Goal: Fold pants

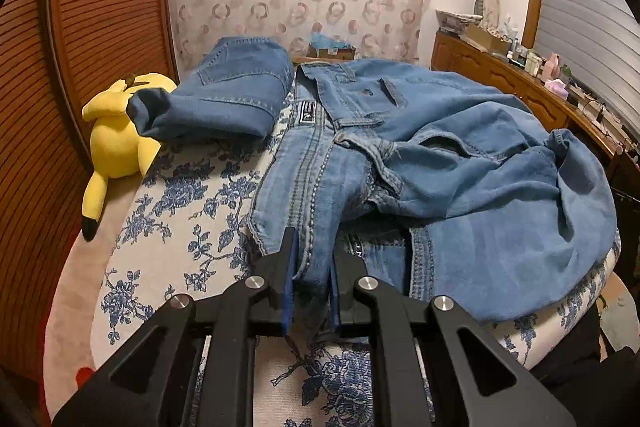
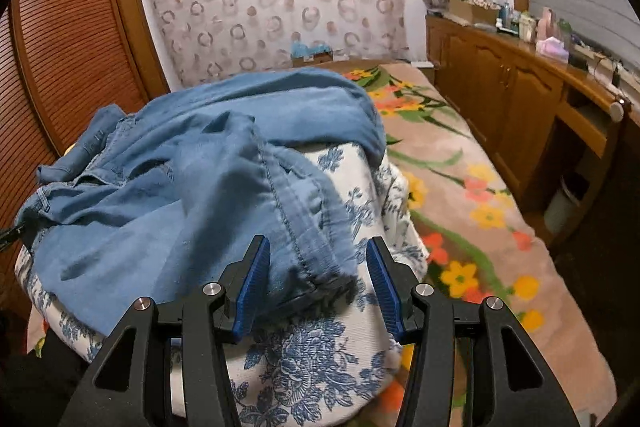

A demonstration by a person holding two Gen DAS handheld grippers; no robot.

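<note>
Pants in light blue denim, unfolded and rumpled, spread over a white cushion with blue flowers on the bed. Waistband, belt loops and a flapped pocket toward the far end in the left wrist view; a studded seam running down the near leg. Beside them on the left, a second, darker pair, already folded into a neat packet, touching the crumpled pair's edge. Further left, one yellow plush toy leaning against the slatted wooden wardrobe.

Left gripper pinched nearly closed on a fold of the studded leg, cloth bunched between the blue pads. Right gripper spread wide, a frayed hem of the pants lying between the blue pads; left pad touching the cloth, right pad clear of it, nothing clamped.

Counted: two pairs of jeans, one plush toy, two grippers. To the right, a pink floral blanket under the cushion and a long wooden sideboard with small clutter on top.
</note>
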